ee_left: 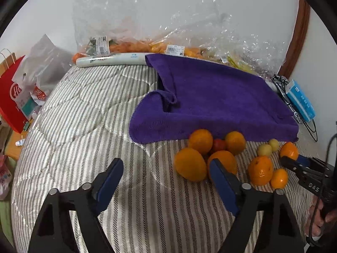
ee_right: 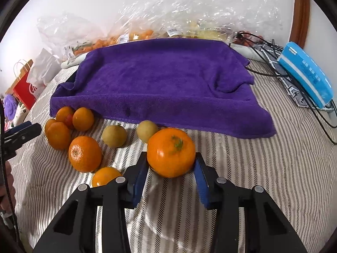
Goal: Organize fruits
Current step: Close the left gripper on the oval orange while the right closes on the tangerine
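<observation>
Two blue pads of the right gripper (ee_right: 171, 168) clamp a mandarin (ee_right: 171, 152); lift straight, squeezing gently. Left gripper (ee_left: 166, 172) hangs open beside the orange cluster (ee_left: 202, 154).

Loose on the striped bed (ee_right: 242, 168) lie seven oranges: four in the cluster (ee_right: 59, 135) by the towel's edge, one larger (ee_right: 84, 154), one small (ee_right: 104, 176), and one with a green stem scar (ee_right: 171, 152). Two yellowish-green round fruits (ee_right: 114, 136) sit between them, and one small red fruit (ee_right: 69, 120) shows inside the cluster. There is one purple towel (ee_right: 164, 84), one blue box (ee_right: 305, 78), one red paper bag (ee_left: 9, 97), and two hand-held grippers (ee_left: 166, 166).
</observation>
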`<state>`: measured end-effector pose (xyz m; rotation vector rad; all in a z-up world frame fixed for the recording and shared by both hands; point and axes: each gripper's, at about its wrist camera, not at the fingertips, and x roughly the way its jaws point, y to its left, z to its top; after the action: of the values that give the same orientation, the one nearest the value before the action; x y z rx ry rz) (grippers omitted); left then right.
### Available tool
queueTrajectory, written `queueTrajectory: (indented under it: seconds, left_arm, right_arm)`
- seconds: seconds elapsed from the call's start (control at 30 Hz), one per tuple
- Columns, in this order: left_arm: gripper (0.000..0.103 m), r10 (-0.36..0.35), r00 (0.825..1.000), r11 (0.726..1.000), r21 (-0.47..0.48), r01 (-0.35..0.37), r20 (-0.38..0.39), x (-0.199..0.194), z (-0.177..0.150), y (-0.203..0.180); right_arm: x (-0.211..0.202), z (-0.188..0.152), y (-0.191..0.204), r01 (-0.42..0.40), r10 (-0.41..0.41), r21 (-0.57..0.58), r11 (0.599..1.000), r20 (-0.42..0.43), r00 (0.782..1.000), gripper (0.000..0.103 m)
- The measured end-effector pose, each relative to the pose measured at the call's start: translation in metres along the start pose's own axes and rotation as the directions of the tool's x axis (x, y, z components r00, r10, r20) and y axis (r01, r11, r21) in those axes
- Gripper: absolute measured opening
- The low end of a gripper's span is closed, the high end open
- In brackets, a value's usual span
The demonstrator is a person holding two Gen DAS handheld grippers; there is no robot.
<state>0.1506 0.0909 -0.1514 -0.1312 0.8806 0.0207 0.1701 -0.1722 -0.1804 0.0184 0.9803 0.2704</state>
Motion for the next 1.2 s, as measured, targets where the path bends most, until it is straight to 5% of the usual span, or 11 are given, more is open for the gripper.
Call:
queueTrajectory:
  seconds: [0.37, 0.57, 0.77, 0.87, 0.93, 1.2]
  left_arm:
    - [0.067, -0.057, 0.998, 0.998, 0.007, 0.057, -0.028, 0.018, 0.004, -0.006]
    - [0.05, -0.055, 0.997, 0.998, 0.022, 0.056, -0.058, 0.021, -0.003, -0.006]
    - [0.049, -0.07, 0.996, 0.997, 0.011, 0.071, -0.048, 0.024, 0.001, -0.006]
    - [0.031, -0.077, 0.996, 0.997, 0.019, 0.078, -0.044, 0.025, 0.001, -0.007]
    - [0.032, -0.072, 0.997, 0.997, 0.035, 0.073, -0.038, 0.024, 0.0, -0.008]
    - [0.031, -0.039, 0.999, 0.997, 0.066, 0.039, 0.002, 0.023, -0.005, -0.012]
  right_arm:
    - [-0.005, -0.006, -0.007, 0.03, -0.03, -0.012, 0.999, 0.016, 0.999, 0.043]
    - [-0.002, -0.005, -0.002, 0.033, -0.032, -0.03, 0.999, 0.031, 0.999, 0.043]
    - [0.005, -0.004, 0.001, 0.031, -0.03, -0.039, 0.999, 0.024, 0.999, 0.052]
    - [0.006, -0.004, 0.0, 0.034, -0.032, -0.038, 0.999, 0.031, 0.999, 0.05]
    - [0.004, -0.005, -0.001, 0.03, -0.029, -0.04, 0.999, 0.033, 0.999, 0.044]
    - [0.002, -0.011, -0.005, 0.056, -0.055, -0.022, 0.998, 0.058, 0.997, 0.044]
